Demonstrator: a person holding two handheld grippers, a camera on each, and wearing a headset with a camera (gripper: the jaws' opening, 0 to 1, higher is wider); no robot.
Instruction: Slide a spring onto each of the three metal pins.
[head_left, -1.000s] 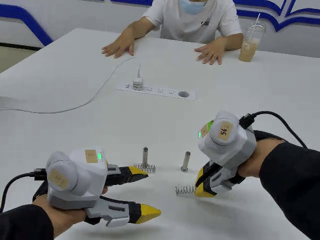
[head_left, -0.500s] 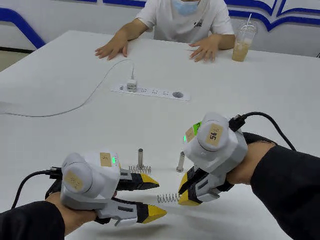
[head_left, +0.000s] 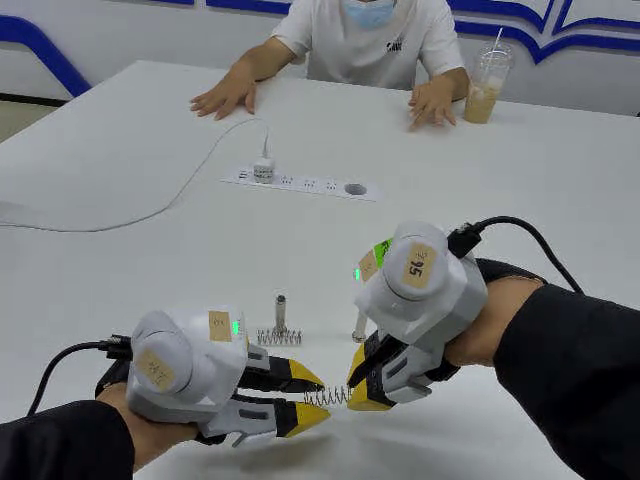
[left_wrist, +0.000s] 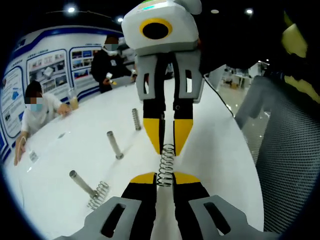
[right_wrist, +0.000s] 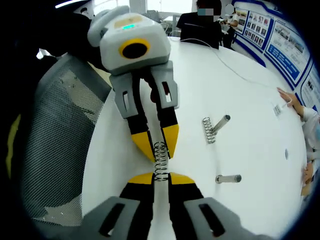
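Left hand-held gripper (head_left: 308, 396): jaws narrow, pinching one end of the spring (head_left: 328, 396).
Right hand-held gripper (head_left: 358, 383): jaws narrow, clamped on the other end (the two sets of yellow tips nearly meet).
Spring: stretched level between both grippers, near the pins.
Upright pin (head_left: 280, 311): loose spring (head_left: 279, 338) lying at its foot on the worktop (head_left: 150, 150).
Second pin (head_left: 360, 326): just beside the right gripper.
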